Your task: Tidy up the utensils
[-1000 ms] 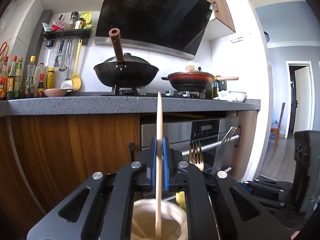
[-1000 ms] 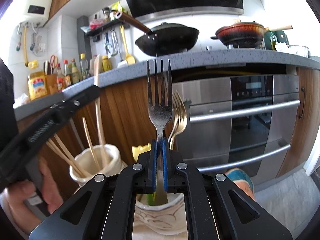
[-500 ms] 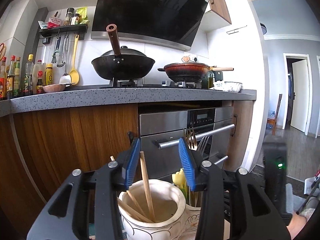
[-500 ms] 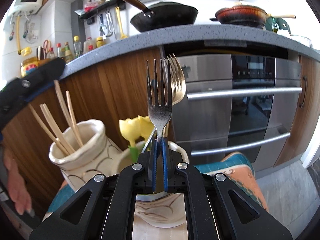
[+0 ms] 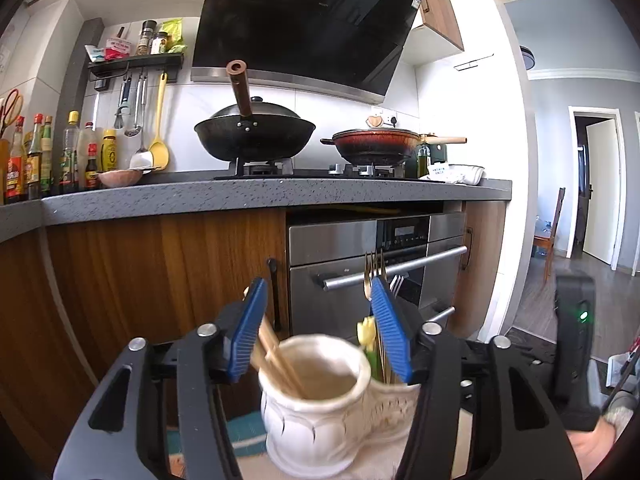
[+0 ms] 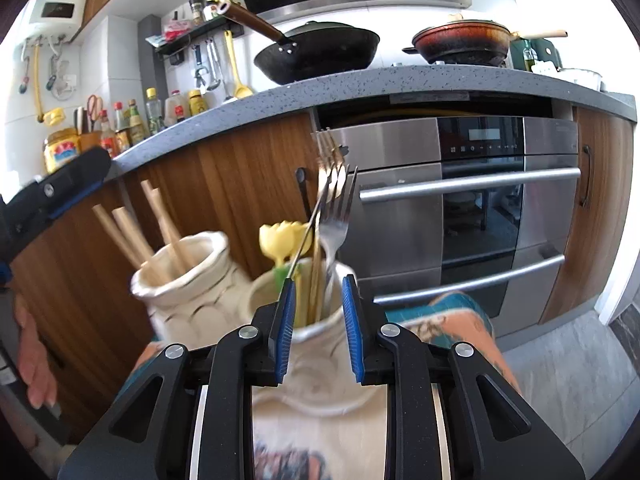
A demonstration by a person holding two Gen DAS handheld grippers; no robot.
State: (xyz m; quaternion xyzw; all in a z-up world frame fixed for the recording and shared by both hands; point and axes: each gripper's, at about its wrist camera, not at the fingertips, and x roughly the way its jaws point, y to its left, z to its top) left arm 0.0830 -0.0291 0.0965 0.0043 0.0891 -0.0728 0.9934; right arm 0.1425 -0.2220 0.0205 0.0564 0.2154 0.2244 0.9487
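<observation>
Biggest first: two cream ceramic holders stand side by side, touching, on a patterned cloth. The chopstick holder [image 6: 188,276] sits at about nine o'clock from the fork holder [image 6: 320,320] in the right wrist view. Both look heavy, rigid, glazed and breakable, so I'd judge them things to leave standing; if one must shift, take it across the body below the flared rim, never by the lip.

And the left gripper [image 5: 318,332] has just been opening, jaws spread wide and nothing pressed between the pads; the chopstick holder [image 5: 316,396] sits below and between them. The right gripper [image 6: 318,320] has likewise just been opening, only partway, and its pads stand clear either side of the fork holder's mouth, gripping nothing.

Down to the utensils. The wooden chopsticks [image 6: 160,224] lean toward eleven o'clock out of their holder: light, stiff, a bit grippy, easy to pinch mid-shaft. The silver fork [image 6: 338,216] stands tines up in its holder, tilted toward one o'clock, beside the gold forks [image 6: 330,160]. Thin metal, stiff, slick: best taken flat-on at the neck, where pads meet the broad face.

Smallest: a yellow flower-topped piece [image 6: 282,238] at eleven o'clock in the same holder, too blurred to name.
</observation>
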